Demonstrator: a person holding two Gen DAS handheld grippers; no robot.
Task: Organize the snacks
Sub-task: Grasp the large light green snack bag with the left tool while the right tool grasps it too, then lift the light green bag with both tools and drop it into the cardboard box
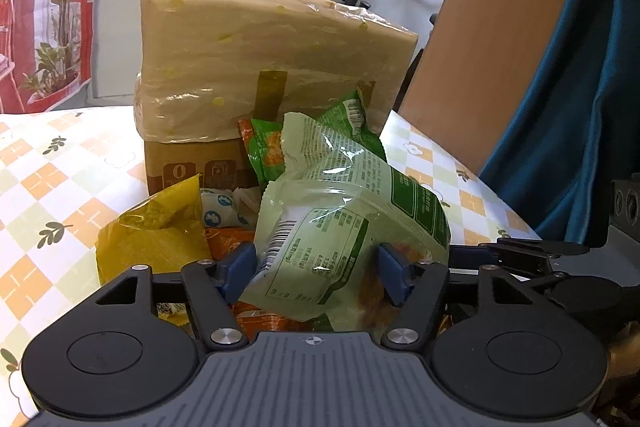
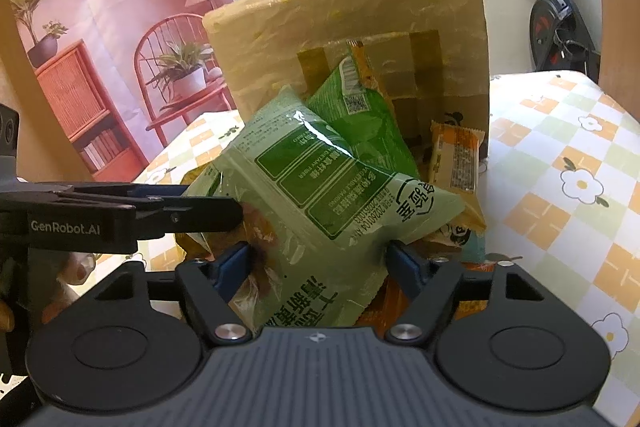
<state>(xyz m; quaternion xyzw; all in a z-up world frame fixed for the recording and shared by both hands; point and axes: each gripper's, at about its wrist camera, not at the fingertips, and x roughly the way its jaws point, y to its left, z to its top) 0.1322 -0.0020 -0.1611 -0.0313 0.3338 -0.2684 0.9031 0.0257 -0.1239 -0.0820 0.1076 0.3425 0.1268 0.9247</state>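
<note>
Both grippers pinch one pale green snack bag (image 1: 340, 227) over a heap of packets before a plastic-wrapped carton (image 1: 264, 59). The left gripper (image 1: 318, 269) view alone shows a yellow packet (image 1: 152, 235). The right gripper (image 2: 318, 263) view alone shows an orange wafer packet (image 2: 456, 159). Both angle downward over the checked tablecloth (image 2: 560, 147).

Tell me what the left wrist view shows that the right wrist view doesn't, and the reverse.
Only the left wrist view: a yellow packet at the pile's left and the carton's printed lower front.

Only the right wrist view: an orange wrapped bar standing by the carton and a red room-scene backdrop.

Both: the pale green snack bag, the darker green packet, the film-wrapped carton flap and the checked tablecloth.
</note>
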